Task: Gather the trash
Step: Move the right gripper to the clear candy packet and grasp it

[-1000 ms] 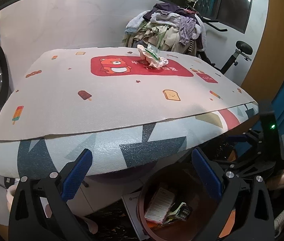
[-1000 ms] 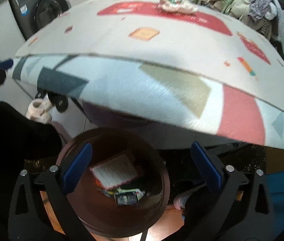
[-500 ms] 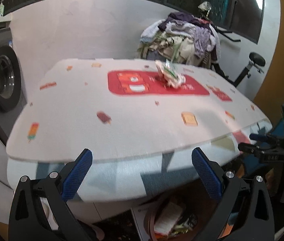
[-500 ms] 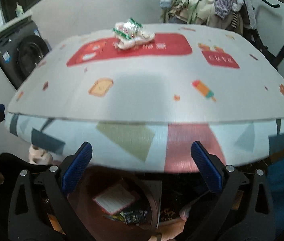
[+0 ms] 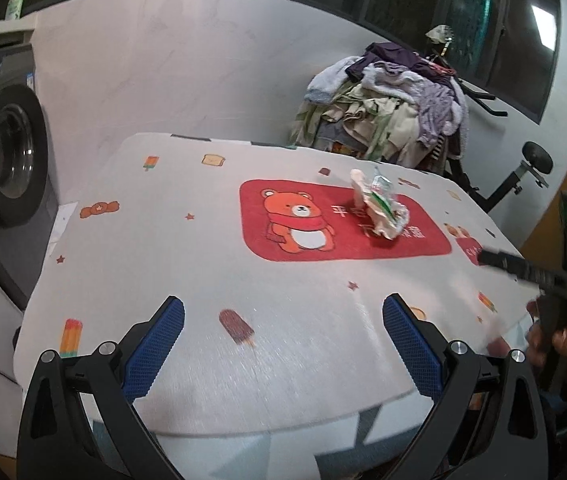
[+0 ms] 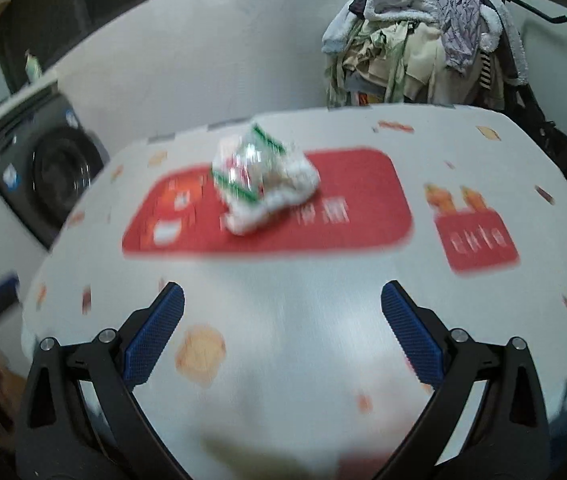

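A crumpled white wrapper with green print (image 5: 379, 210) lies on the red bear panel of the patterned table mat (image 5: 203, 280). It also shows, blurred, in the right wrist view (image 6: 263, 178). My left gripper (image 5: 283, 344) is open and empty above the near part of the mat, well short of the wrapper. My right gripper (image 6: 282, 336) is open and empty over the mat, with the wrapper ahead and a little left. The right gripper's body (image 5: 543, 280) shows at the right edge of the left wrist view.
A washing machine (image 5: 3, 168) stands left of the table. A heap of clothes (image 5: 395, 112) lies on an exercise bike (image 5: 523, 172) behind the table. A white wall runs behind.
Both grippers have risen from below the table edge, over the trash bin, to above the mat. The bin has dropped out of view. The wrapper looks closer.
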Tool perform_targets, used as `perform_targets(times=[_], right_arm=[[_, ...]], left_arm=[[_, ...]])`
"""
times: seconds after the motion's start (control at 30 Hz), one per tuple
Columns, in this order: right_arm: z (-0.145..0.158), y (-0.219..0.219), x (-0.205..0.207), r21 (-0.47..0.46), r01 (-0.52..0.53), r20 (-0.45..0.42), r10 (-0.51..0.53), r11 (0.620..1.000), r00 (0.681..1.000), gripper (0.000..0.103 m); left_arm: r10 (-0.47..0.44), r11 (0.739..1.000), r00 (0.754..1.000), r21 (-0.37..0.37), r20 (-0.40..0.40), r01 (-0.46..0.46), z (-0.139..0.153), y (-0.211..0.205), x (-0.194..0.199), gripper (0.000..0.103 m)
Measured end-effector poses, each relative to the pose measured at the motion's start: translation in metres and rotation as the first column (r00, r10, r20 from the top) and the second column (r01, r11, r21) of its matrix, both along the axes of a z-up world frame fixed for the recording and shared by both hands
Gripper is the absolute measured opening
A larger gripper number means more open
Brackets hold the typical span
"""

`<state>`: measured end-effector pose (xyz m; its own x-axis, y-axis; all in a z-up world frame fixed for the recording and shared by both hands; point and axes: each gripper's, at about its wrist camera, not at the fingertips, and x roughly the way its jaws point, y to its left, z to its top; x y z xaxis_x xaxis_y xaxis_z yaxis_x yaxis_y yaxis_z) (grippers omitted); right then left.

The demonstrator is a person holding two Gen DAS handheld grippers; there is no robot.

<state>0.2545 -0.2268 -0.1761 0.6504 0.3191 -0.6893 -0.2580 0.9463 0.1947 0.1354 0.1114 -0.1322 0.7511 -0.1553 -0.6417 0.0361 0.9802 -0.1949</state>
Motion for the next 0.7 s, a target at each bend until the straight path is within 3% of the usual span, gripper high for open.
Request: perform_targets(times=[0.27,0.43,0.5,0.57,0.63,0.7], right_arm=[[-0.002,0.049,0.102,0.116,-0.009,-0.026,0.012,0.993,1.000,0.092],[-0.016,0.058,0.146,0.149,0.109,-0.072,-0.099,0.983,0.992,0.092],[-0.027,0.057,0.159,0.172,0.125,-0.110,-0.107,0.977,0.988,0.082],[-0.035,0.061,0.162,0.165,0.084,-0.141,-0.061,0.983,0.988,0.047],[-0.032,0.059,0.152,0.161,0.058,-0.113,-0.041,0.985,0.993,0.044],[-0.018,0.053,0.133,0.138,0.028,-0.030,-0.024,0.990,0.999,0.042]], left_arm=[[0.014,0.997,0.999,-0.082,-0.039,-0.017,-0.015,0.022,0.041,0.097],[-0.013,0.993,0.999,-0.120,-0.032,0.009,-0.017,0.020,0.062,0.097],[-0.030,0.992,0.999,-0.125,-0.031,0.026,-0.017,0.015,0.071,0.097],[-0.047,0.991,0.998,-0.127,-0.032,0.043,-0.017,0.008,0.081,0.097],[-0.070,0.987,0.997,-0.147,-0.039,0.064,-0.018,0.003,0.091,0.097],[-0.093,0.977,0.994,-0.197,-0.050,0.081,-0.020,-0.002,0.104,0.097]])
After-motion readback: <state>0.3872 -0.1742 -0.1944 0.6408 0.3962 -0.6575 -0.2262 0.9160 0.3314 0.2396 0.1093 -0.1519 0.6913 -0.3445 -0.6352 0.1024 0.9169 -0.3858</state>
